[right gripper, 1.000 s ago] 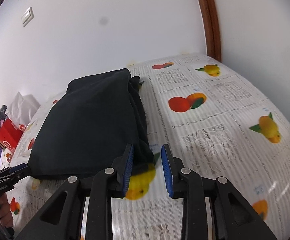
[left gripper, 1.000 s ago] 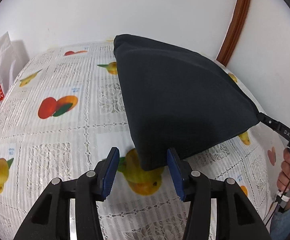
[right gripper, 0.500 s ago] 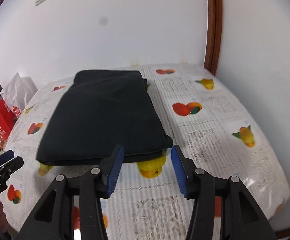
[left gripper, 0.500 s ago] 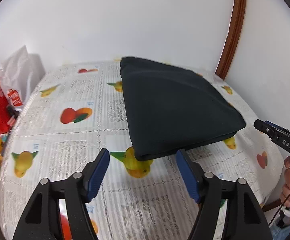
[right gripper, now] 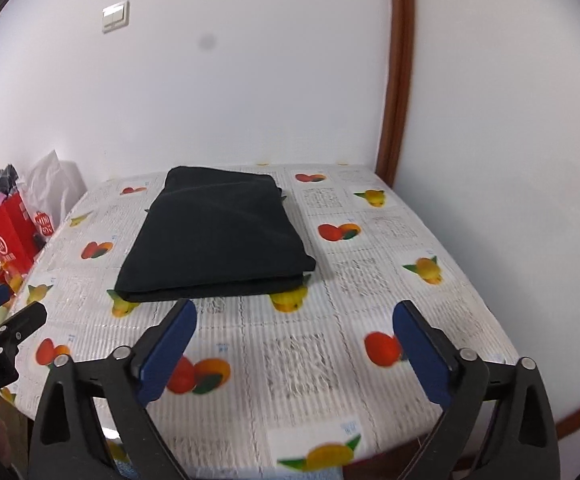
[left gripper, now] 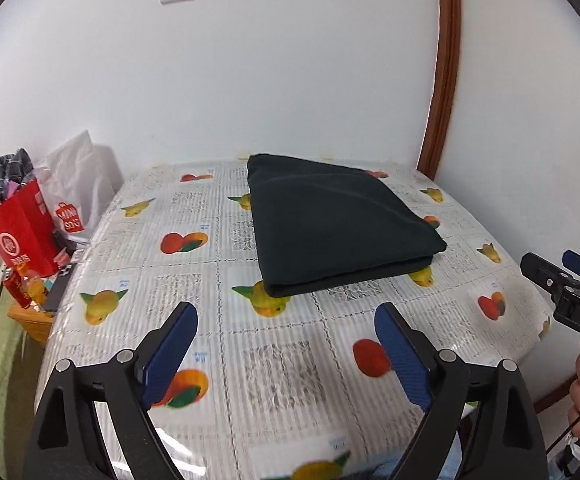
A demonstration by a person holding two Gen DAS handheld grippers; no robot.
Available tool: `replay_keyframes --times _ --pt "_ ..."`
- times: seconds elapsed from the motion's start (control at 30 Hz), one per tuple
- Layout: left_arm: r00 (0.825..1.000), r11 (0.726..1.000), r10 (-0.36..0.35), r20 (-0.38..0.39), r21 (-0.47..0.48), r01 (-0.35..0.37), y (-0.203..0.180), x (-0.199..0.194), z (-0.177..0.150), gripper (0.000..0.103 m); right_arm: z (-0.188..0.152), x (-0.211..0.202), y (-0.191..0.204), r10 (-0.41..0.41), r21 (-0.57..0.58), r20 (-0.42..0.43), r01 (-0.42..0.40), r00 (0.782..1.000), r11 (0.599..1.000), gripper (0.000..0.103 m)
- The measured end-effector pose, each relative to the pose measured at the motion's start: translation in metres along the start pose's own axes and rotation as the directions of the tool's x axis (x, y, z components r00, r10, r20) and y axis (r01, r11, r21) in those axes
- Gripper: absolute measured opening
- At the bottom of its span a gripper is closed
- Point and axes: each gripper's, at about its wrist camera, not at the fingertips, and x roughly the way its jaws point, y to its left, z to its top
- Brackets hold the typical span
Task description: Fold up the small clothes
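A dark folded garment [left gripper: 334, 224] lies flat as a neat rectangle on the fruit-print tablecloth [left gripper: 290, 360], toward the far side of the table. It also shows in the right wrist view [right gripper: 217, 236]. My left gripper [left gripper: 285, 344] is open and empty, held back over the near part of the table, well short of the garment. My right gripper [right gripper: 294, 344] is open and empty too, also back from the garment. The right gripper shows at the right edge of the left wrist view [left gripper: 570, 284].
Red shopping bags [left gripper: 21, 232] and a white plastic bag [left gripper: 77, 180] stand off the table's left side. White walls close the back and right, with a brown wooden trim [left gripper: 442, 80] in the corner. The table's right edge [left gripper: 538, 320] curves near the wall.
Both grippers have let go of the garment, opened wide and pulled back and up. The garment now lies folded flat on the table.
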Motion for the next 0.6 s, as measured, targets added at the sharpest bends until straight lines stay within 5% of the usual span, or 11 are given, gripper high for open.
replay_keyframes --times 0.6 --pt "0.996 0.999 0.036 0.077 0.014 -0.037 -0.017 -0.054 -0.015 0.095 -0.022 -0.048 -0.009 -0.045 -0.011 0.034 0.045 0.998 0.999 0.102"
